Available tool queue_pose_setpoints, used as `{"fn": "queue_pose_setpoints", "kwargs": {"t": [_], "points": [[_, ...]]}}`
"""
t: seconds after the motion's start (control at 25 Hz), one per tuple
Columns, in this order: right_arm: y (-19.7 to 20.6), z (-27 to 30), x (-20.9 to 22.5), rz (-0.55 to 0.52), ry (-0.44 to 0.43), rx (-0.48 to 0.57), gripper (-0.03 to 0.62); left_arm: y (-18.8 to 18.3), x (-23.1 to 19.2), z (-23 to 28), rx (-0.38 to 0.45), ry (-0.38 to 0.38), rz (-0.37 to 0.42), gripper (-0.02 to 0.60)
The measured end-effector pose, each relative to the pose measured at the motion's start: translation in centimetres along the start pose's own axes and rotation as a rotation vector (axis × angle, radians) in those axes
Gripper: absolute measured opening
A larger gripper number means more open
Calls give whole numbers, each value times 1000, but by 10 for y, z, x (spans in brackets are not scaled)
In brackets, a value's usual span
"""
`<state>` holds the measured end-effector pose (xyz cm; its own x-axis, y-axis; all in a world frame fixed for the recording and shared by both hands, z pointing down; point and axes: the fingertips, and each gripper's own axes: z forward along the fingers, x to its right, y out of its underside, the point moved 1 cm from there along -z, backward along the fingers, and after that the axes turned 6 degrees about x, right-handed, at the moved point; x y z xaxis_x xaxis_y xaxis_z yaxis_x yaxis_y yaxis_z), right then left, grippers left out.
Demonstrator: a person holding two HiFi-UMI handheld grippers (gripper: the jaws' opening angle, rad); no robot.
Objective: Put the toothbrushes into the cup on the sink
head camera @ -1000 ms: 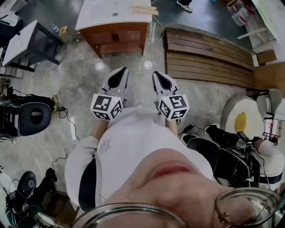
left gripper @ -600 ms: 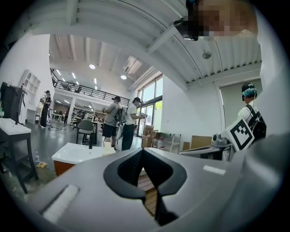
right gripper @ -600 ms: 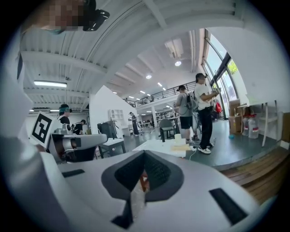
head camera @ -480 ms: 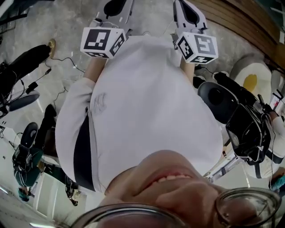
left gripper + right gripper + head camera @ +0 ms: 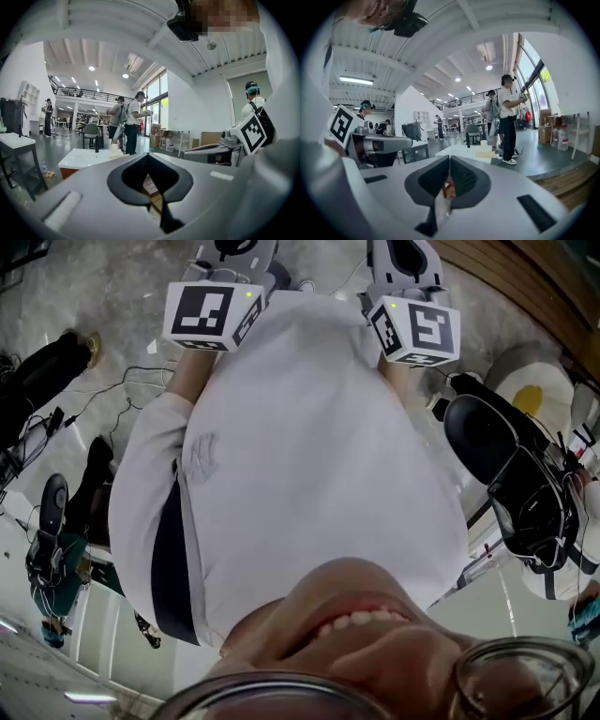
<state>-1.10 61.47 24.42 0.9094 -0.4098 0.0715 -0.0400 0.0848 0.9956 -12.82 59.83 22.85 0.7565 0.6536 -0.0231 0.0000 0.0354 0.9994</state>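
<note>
Both clenched and empty, left tool and right tool held level. Left of centre in the left gripper view, toothbrushes lying beside the cup on the white sink bench, well apart from either tool.

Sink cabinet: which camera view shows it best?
Left gripper view: the sink cabinet shows its white top and brown front. Right gripper view catches only the top; head view misses it.
</note>
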Motion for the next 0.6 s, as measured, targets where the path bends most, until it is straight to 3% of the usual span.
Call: {"fn": "queue_pose_setpoints", "kwargs": {"t": [0.28, 0.6], "points": [[25, 15, 26, 25, 22, -49, 12, 18, -11, 29, -15, -4, -20, 2], [42, 92, 46, 16, 27, -103, 12, 43, -74, 86, -46, 20, -59, 2]]}}
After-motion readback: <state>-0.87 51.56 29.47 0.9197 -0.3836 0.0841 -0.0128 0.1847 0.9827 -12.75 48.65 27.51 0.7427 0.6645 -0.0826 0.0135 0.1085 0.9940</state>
